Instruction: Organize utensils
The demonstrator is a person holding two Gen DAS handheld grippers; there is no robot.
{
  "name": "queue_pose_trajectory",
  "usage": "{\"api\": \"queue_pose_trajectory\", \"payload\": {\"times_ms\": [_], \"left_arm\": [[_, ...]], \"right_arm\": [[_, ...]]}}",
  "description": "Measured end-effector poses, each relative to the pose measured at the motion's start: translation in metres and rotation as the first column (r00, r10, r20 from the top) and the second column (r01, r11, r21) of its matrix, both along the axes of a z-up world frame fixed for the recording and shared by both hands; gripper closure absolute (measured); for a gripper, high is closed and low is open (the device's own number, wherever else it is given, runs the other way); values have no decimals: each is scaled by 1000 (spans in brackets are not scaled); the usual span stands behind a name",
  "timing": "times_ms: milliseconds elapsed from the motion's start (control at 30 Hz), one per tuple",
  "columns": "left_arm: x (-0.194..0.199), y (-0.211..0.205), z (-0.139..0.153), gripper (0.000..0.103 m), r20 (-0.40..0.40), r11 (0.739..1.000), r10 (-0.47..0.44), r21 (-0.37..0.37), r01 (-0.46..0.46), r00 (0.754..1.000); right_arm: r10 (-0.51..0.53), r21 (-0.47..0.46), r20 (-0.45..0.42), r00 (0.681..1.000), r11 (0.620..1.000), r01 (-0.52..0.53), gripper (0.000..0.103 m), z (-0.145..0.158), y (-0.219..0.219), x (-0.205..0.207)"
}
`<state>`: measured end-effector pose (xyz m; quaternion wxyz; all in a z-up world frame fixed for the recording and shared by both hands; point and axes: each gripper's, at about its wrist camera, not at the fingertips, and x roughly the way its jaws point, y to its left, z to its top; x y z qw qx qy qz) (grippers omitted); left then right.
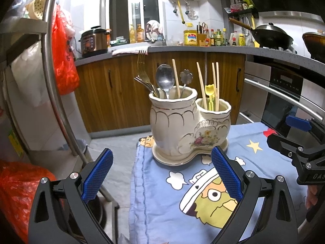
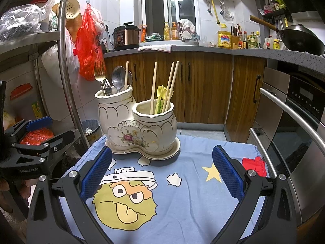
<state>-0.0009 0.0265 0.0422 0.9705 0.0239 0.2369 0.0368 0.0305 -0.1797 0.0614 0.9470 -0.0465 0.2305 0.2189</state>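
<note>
Kitchen counter with a blue cloth [image 2: 182,203]: the holder [image 2: 140,126] stands straight ahead of both my claws.

Left claw [image 1: 162,174] and right claw [image 2: 161,171] are wide apart, empty; one chopstick [image 1: 176,78] stands upright among spoons, nearer my left.

Count of items, both wrist views.

- Cream ceramic two-compartment utensil holder with floral decal [image 1: 182,126] [image 2: 140,126]: 1, at 12 o'clock on the blue cartoon-print cloth [image 1: 182,203] [image 2: 182,203]: 1.
- Taller compartment: metal forks [image 1: 143,75] [image 2: 100,77]: 2, possibly more, overlapping; large metal spoon [image 1: 165,77] [image 2: 118,77]: 1; flower-ended small metal spoon [image 1: 186,77]: 1; pale wooden chopstick [image 1: 176,77] [image 2: 126,73]: 1.
- Shorter compartment: pale wooden chopsticks [image 1: 215,85] [image 2: 171,85]: 3; yellow-green plastic picks [image 1: 209,93] [image 2: 160,97]: count unclear.
</note>
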Motion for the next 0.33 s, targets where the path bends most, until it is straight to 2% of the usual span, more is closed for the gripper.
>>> {"api": "queue_pose_trajectory", "payload": {"times_ms": [167, 333], "left_arm": [[1, 1, -2, 6, -20, 1000, -9, -6, 8, 1000], [0, 2, 0, 6, -3, 1000, -11, -11, 11, 1000]], "right_arm": [[0, 2, -3, 1000, 1000, 0, 5, 0, 0, 0], [2, 3, -6, 1000, 1000, -2, 5, 0, 1, -2]]}}
